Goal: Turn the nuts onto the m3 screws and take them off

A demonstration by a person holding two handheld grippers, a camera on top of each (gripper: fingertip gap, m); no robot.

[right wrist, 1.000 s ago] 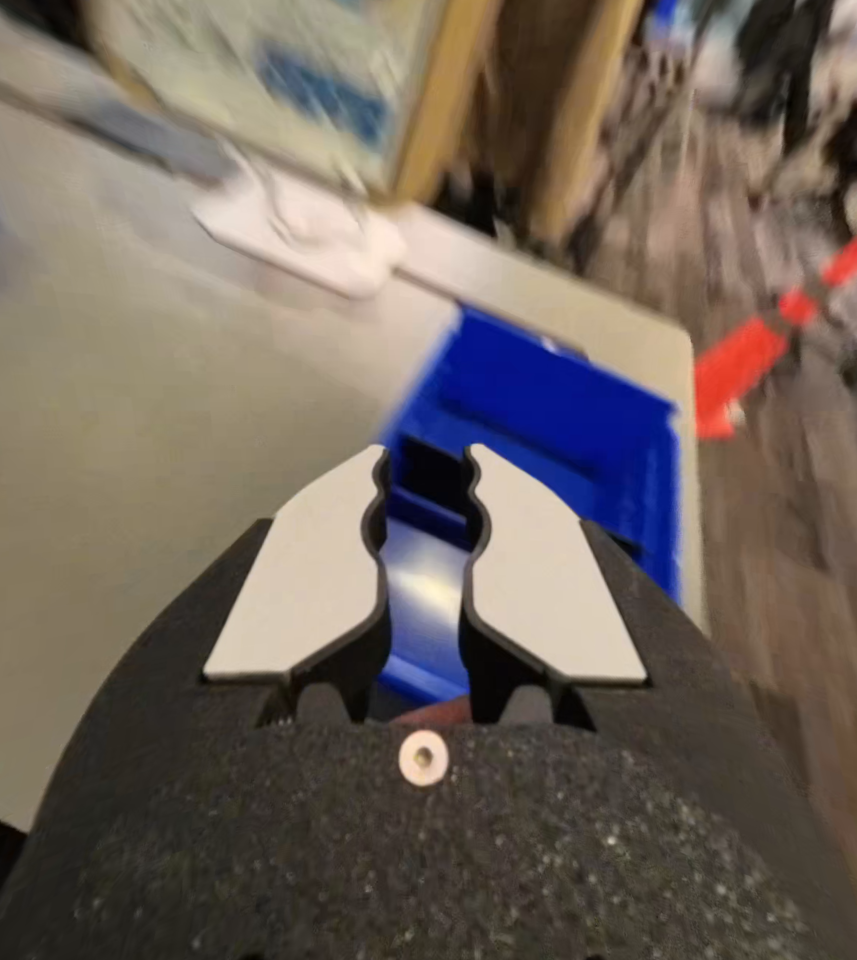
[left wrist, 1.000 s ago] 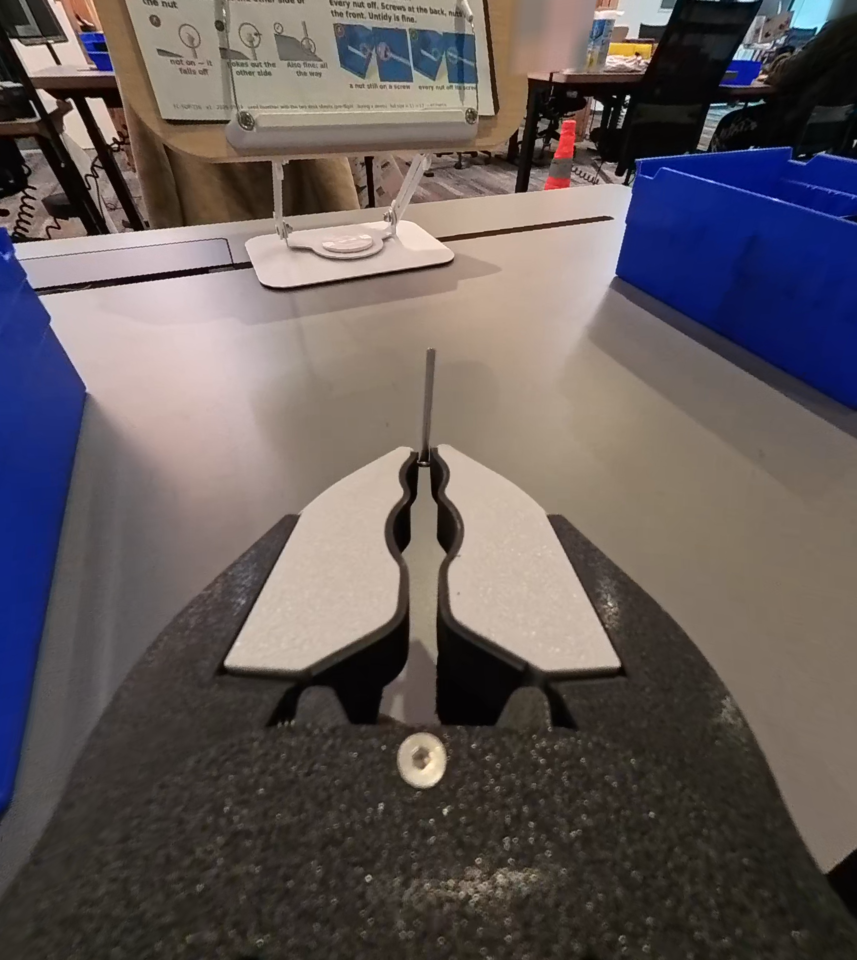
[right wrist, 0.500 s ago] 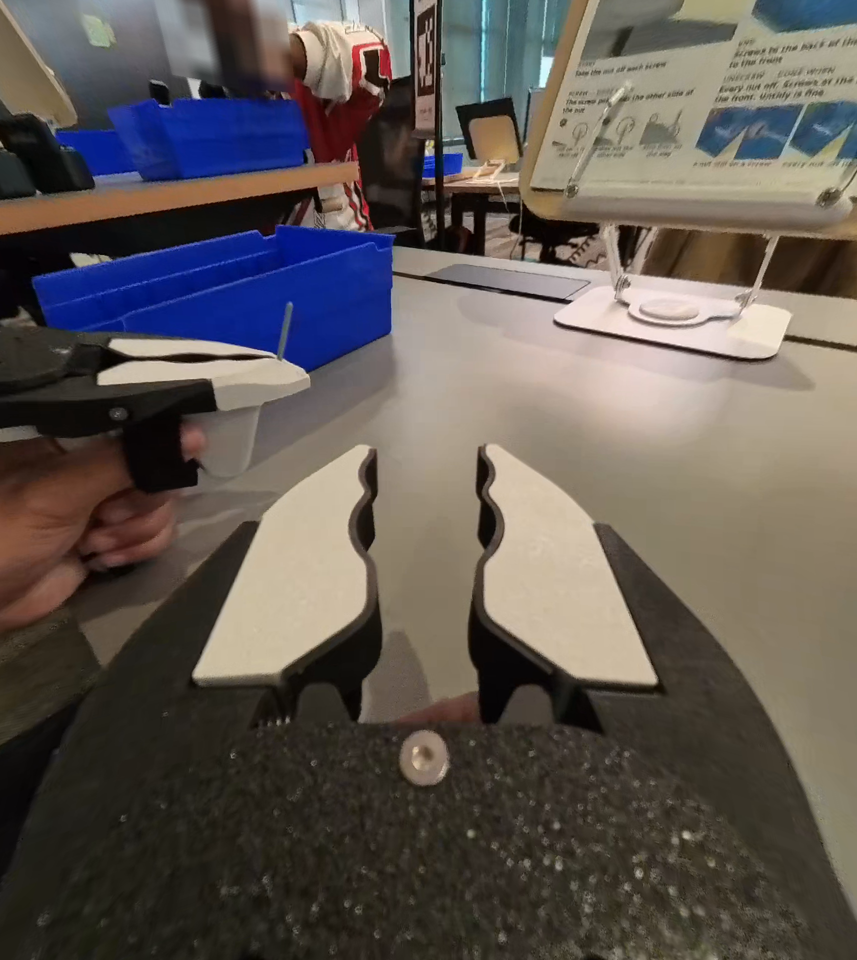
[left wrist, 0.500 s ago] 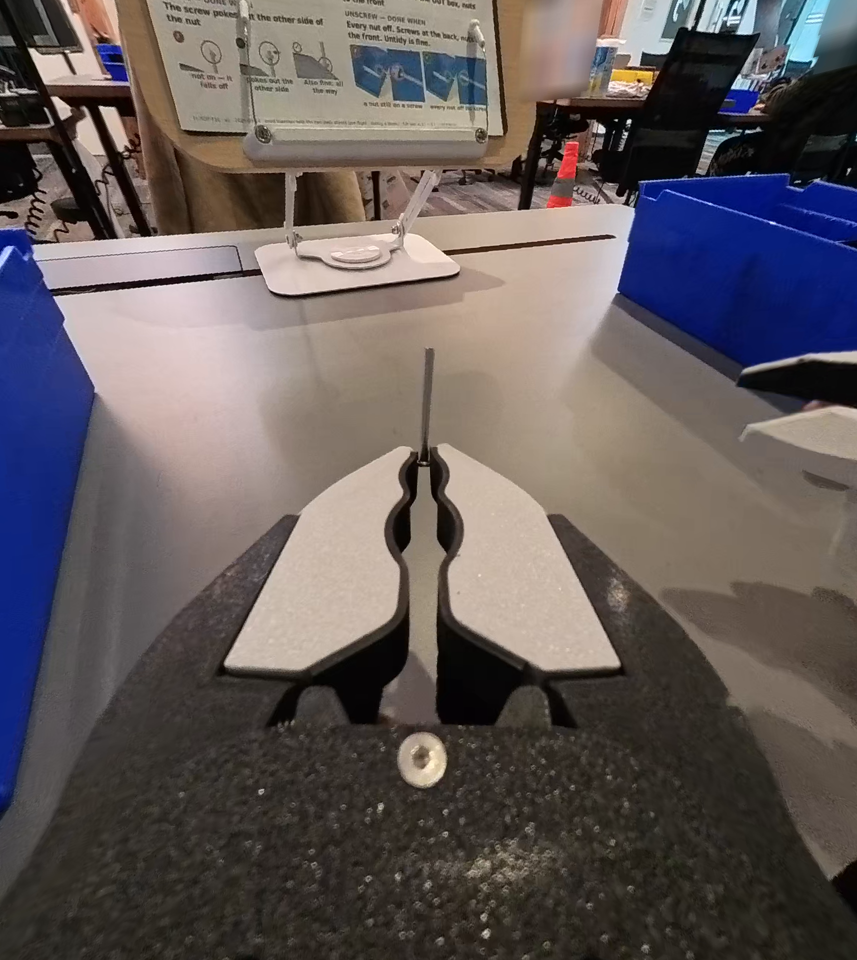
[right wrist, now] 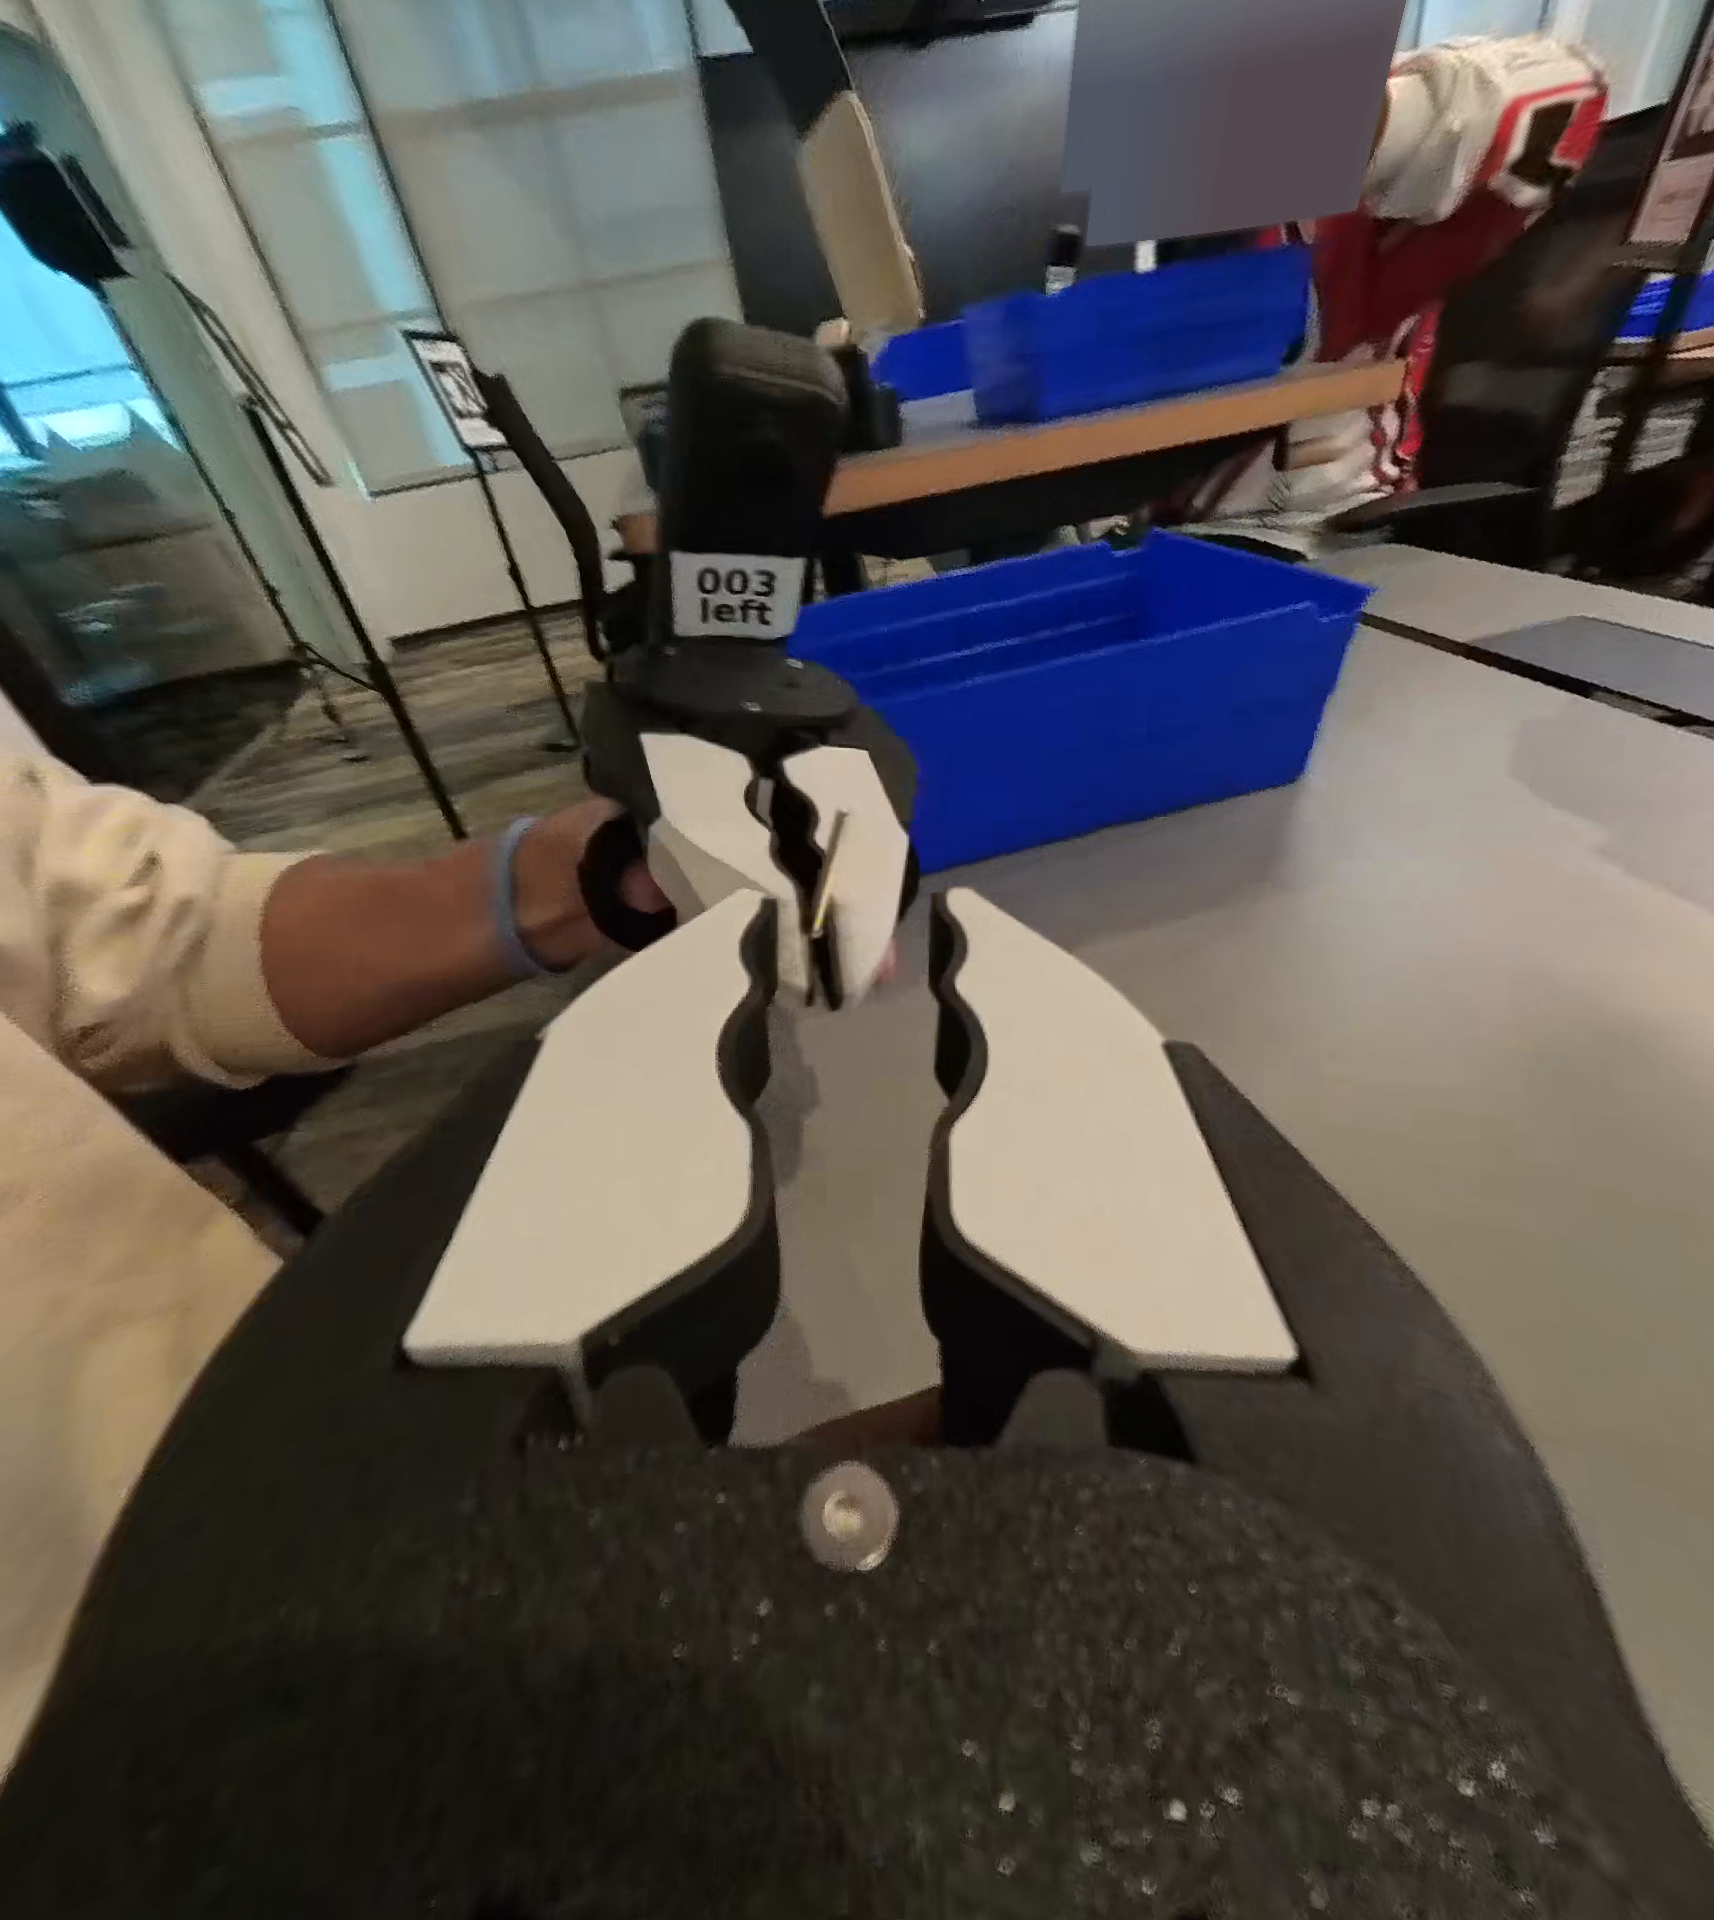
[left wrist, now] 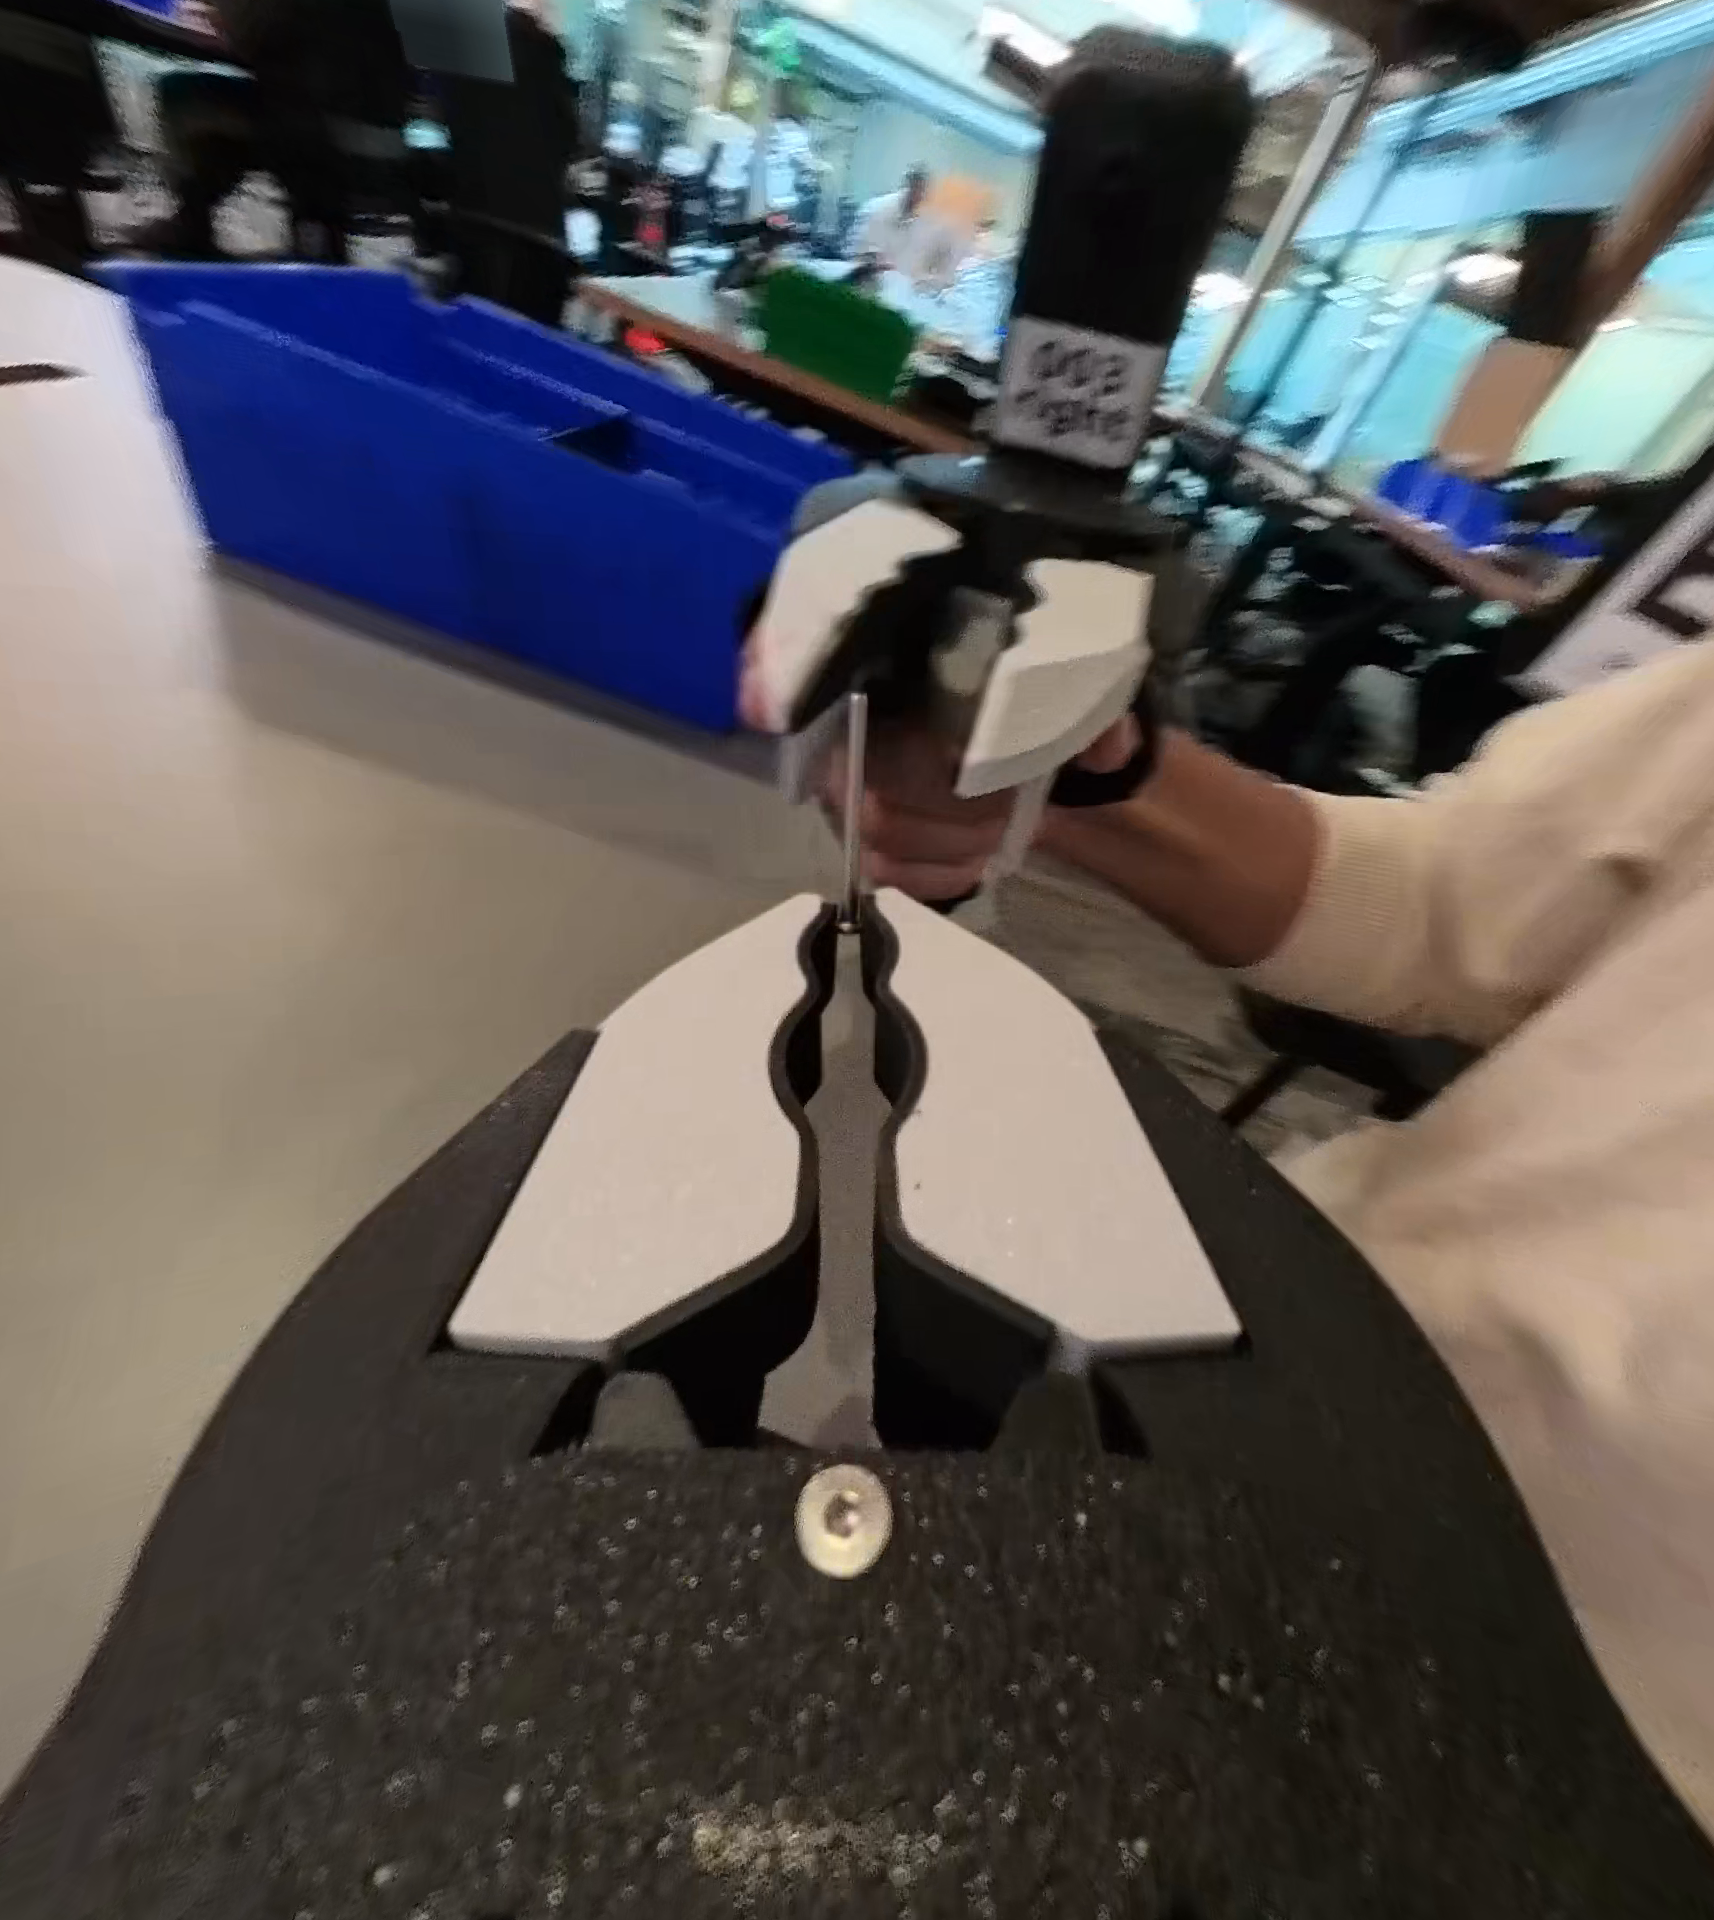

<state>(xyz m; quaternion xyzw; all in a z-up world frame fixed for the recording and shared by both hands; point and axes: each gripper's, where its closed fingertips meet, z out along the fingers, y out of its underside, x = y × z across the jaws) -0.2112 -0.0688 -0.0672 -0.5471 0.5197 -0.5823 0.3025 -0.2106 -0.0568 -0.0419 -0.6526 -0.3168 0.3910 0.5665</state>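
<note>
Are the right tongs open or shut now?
Open: the right tongs show a clear gap between their fingertips, empty, facing the screw in the left tongs.

White label with printed characters on left gripper (right wrist: 799, 940) black housing; similar label on right gripper (left wrist: 910, 686).

An open-plan office or lab workspace: a grey table (right wrist: 1455, 987) carrying a blue parts bin (right wrist: 1092, 707), more blue bins (right wrist: 1123, 343) on a wooden table at one o'clock, glass partitions at ten o'clock, office chairs.

The left gripper (left wrist: 851, 914) pinches an upright screw (left wrist: 852, 810) before the spread right gripper (left wrist: 946, 675).
</note>
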